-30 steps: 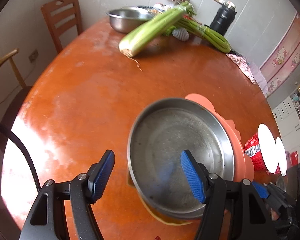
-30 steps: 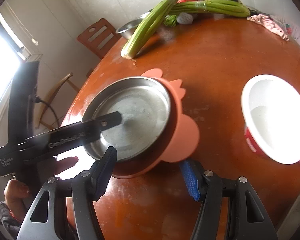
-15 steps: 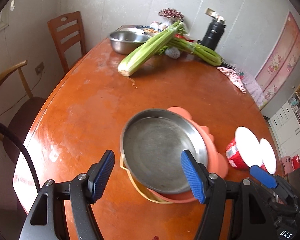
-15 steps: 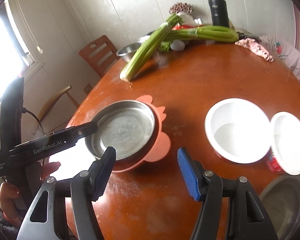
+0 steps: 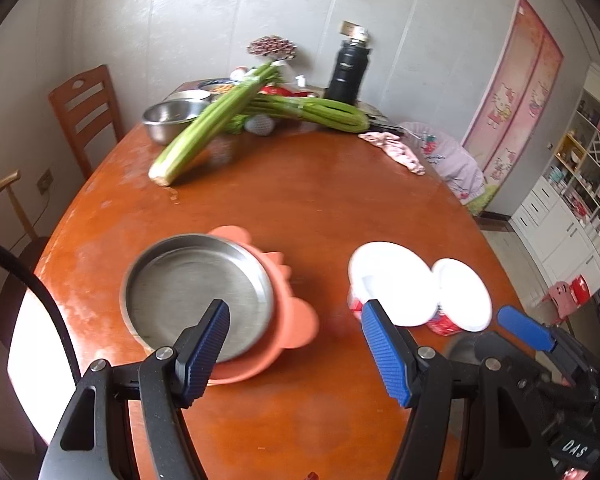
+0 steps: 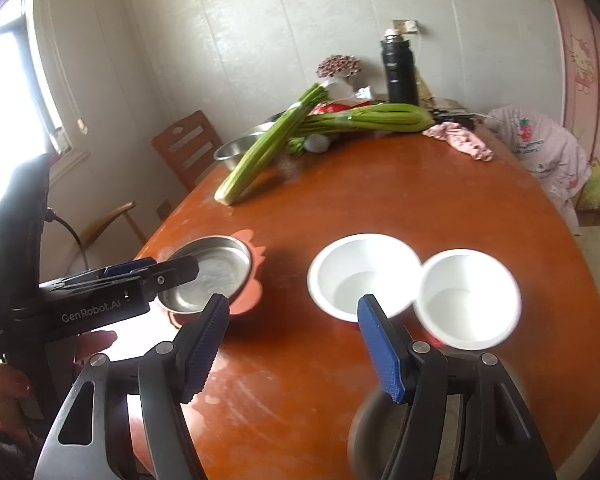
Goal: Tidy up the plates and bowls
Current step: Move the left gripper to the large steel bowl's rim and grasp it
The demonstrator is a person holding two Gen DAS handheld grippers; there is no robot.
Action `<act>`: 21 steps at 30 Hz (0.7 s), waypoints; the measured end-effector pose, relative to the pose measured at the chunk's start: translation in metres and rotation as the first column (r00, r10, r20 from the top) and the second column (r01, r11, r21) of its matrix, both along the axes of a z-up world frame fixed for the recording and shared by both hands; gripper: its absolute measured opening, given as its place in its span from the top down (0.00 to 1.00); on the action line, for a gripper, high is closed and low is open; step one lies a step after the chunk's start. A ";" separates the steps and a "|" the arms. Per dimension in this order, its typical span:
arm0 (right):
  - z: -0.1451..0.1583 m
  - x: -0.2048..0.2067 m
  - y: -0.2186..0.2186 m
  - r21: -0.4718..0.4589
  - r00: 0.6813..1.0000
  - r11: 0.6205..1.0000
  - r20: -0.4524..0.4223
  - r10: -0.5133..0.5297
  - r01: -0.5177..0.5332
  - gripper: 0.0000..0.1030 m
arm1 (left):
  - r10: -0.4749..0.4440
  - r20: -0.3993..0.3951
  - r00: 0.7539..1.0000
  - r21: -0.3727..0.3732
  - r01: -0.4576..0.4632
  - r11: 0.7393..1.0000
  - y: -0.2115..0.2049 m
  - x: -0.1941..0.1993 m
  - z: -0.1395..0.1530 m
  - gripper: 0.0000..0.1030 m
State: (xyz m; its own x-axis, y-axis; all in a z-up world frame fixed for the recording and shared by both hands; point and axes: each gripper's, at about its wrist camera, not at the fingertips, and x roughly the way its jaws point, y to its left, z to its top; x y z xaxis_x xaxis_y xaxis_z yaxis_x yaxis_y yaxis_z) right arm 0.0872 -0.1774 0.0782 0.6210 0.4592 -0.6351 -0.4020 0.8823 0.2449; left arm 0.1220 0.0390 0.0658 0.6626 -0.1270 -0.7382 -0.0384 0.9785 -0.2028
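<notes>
Steel plate (image 5: 198,292) sits empty on the pink plate (image 5: 296,322) ahead of my half-open, empty left gripper (image 5: 294,354). Two empty white bowls (image 6: 364,274) stand beyond my right gripper (image 6: 294,346), which is opening on nothing.

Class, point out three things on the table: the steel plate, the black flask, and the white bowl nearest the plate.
steel plate (image 5: 196,288), left wrist view, on its flat bottom.
black flask (image 6: 399,72), right wrist view, on its body.
white bowl (image 6: 360,268), right wrist view, on its inner wall.

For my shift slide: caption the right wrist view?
Right gripper, jaws opening and empty, above two white bowls beside the steel pan on a pink plate.
</notes>
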 end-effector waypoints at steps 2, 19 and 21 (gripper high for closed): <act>0.003 -0.002 -0.019 0.002 1.000 1.000 0.008 -0.021 0.021 0.33 | -0.018 0.004 1.000 -0.001 0.018 1.000 -0.014 0.000 0.002 0.34; -0.004 -0.015 -0.130 -0.020 0.991 0.991 0.000 -0.132 0.132 0.32 | -0.150 -0.022 0.988 0.012 0.150 0.989 -0.109 -0.004 -0.011 0.34; -0.012 -0.015 -0.133 -0.028 0.992 0.992 -0.022 -0.127 0.126 0.32 | -0.163 -0.041 0.986 0.011 0.163 0.987 -0.117 -0.004 -0.018 0.34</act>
